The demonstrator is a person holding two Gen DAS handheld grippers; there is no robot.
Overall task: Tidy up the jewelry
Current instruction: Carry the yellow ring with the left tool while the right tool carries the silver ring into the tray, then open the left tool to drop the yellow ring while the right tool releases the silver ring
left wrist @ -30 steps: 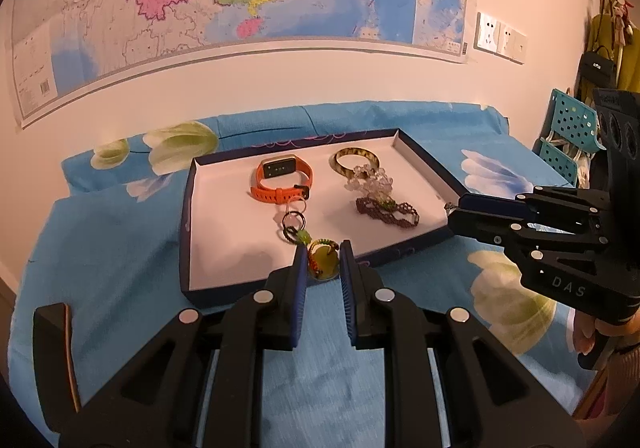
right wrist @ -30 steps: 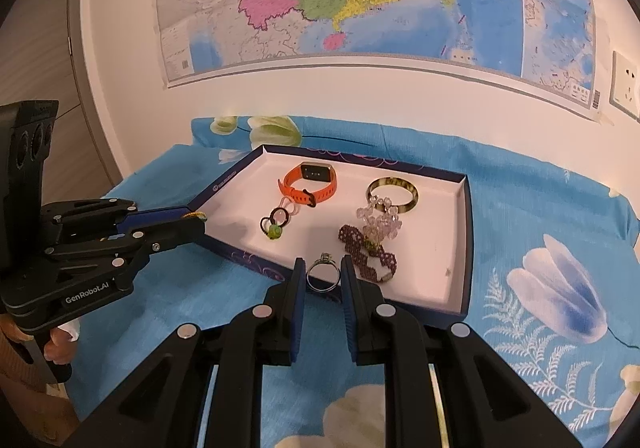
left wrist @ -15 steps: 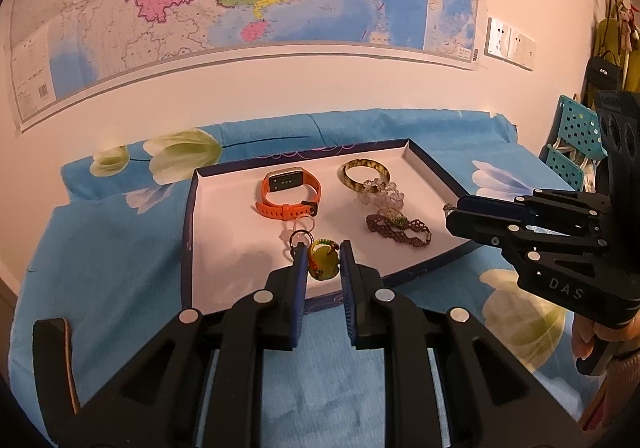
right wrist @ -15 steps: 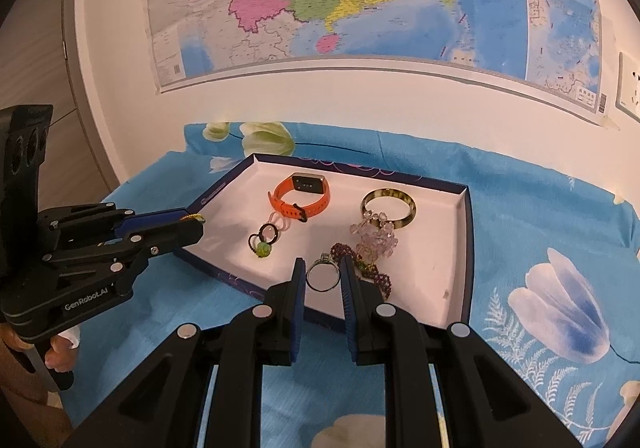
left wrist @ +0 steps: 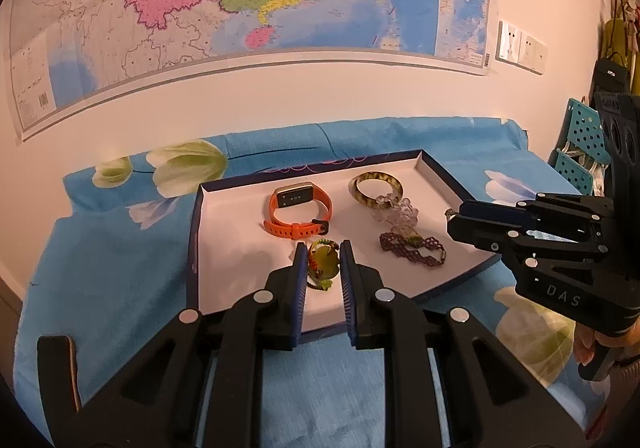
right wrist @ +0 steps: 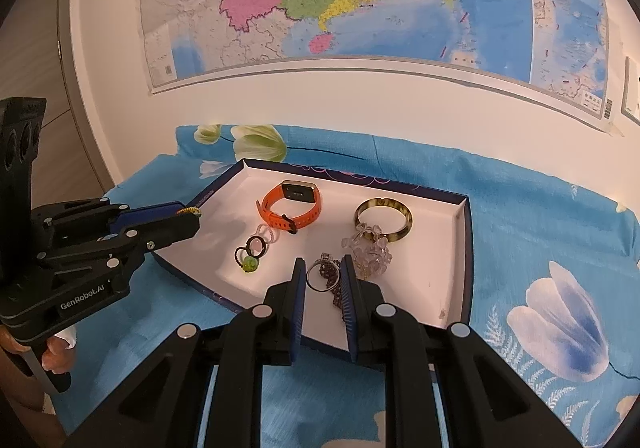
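While both claws hang over the white-lined tray (left wrist: 448,175), the left gripper (left wrist: 323,260) is clamped on a green bead charm (left wrist: 325,263), and the right gripper (right wrist: 323,276) pinches a silver ring (right wrist: 320,276), right above the purple bracelet (left wrist: 412,246).
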